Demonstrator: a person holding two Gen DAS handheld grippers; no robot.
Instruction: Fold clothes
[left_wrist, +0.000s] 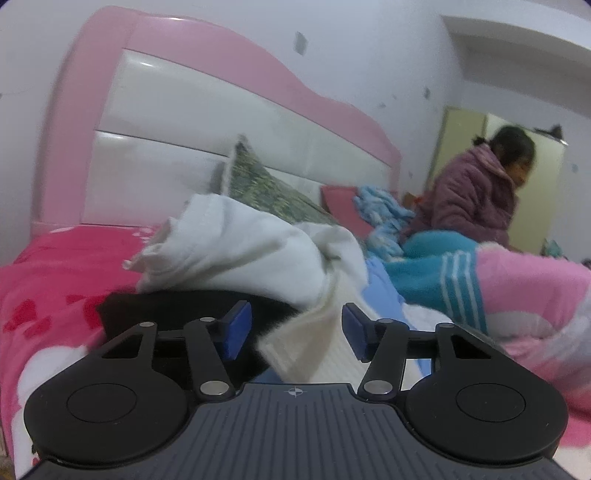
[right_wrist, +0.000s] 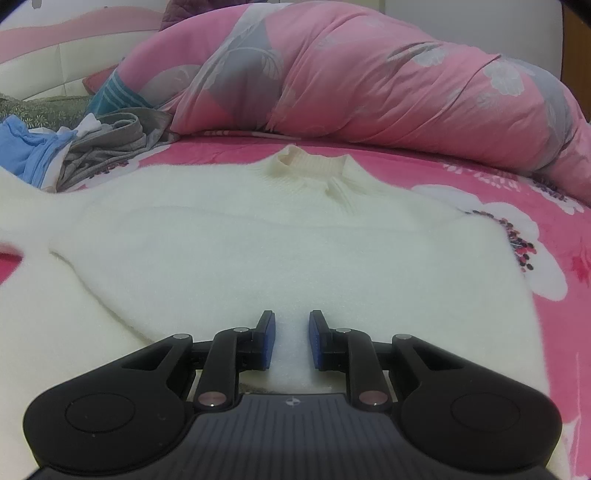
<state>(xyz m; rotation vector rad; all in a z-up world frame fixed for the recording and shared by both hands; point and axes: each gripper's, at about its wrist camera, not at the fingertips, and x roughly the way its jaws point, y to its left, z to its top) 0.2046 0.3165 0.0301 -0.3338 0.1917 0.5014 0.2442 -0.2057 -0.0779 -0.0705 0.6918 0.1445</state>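
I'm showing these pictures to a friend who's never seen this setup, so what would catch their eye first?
Probably the white sweater, spread flat on the pink floral bedspread right ahead of the open right gripper, collar pointing away. Behind it lies a big rolled pink quilt. In the left view, the open left gripper faces a heap of clothes below a pink headboard, with a woman in a purple coat at the far right.
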